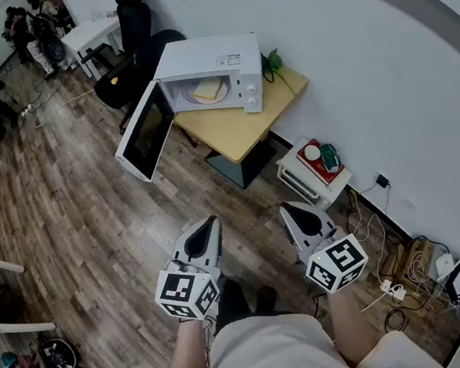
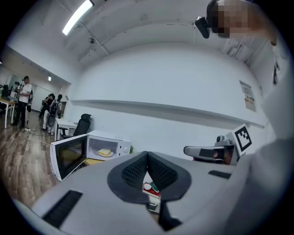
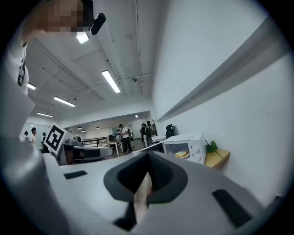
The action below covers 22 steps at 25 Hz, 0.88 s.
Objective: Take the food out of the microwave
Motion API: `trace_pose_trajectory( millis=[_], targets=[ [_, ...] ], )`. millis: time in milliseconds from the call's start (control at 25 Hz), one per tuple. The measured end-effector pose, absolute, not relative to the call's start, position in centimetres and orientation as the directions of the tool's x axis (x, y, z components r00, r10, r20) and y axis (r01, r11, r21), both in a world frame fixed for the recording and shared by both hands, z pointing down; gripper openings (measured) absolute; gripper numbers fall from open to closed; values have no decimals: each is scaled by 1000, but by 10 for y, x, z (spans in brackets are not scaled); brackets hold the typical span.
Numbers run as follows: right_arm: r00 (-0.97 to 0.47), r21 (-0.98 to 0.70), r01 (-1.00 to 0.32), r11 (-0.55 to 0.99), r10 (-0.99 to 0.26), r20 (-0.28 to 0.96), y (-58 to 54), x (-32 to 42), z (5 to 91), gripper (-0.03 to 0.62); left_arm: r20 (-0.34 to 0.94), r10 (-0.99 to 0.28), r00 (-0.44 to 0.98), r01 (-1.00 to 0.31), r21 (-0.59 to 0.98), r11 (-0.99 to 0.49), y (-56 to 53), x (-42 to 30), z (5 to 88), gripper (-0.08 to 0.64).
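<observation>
A white microwave (image 1: 216,67) stands on a small wooden table (image 1: 234,126) against the wall, its door (image 1: 146,131) swung wide open to the left. Inside, pale yellow food on a plate (image 1: 208,89) shows clearly. The left gripper view also shows the food (image 2: 105,152), and the right gripper view shows the food (image 3: 182,154) too. My left gripper (image 1: 209,225) and right gripper (image 1: 288,211) are held side by side in front of me, well short of the table. Both point toward the microwave, are shut and hold nothing.
A low white rack (image 1: 315,176) with red and green items stands right of the table. Cables and a power strip (image 1: 397,282) lie along the wall. A black office chair (image 1: 131,25) and several people (image 1: 32,28) are far behind. A green plant (image 1: 271,61) sits beside the microwave.
</observation>
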State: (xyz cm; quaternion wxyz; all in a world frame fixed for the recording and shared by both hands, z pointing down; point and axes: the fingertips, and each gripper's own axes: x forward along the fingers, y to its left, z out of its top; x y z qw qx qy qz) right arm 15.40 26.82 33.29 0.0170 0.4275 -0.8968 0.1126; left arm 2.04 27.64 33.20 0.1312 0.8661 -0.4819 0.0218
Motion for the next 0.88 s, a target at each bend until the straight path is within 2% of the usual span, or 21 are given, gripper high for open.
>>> trace_pose_trajectory(
  millis=[560, 880],
  targets=[
    [-593, -189, -803, 565, -789, 158, 260, 153, 346, -2, 184, -833, 522, -850, 198, -489, 271, 11, 339, 8],
    [-582, -147, -813, 564, -791, 189, 215, 129, 348, 0, 201, -818, 538, -841, 193, -505, 224, -7, 353, 9]
  ],
)
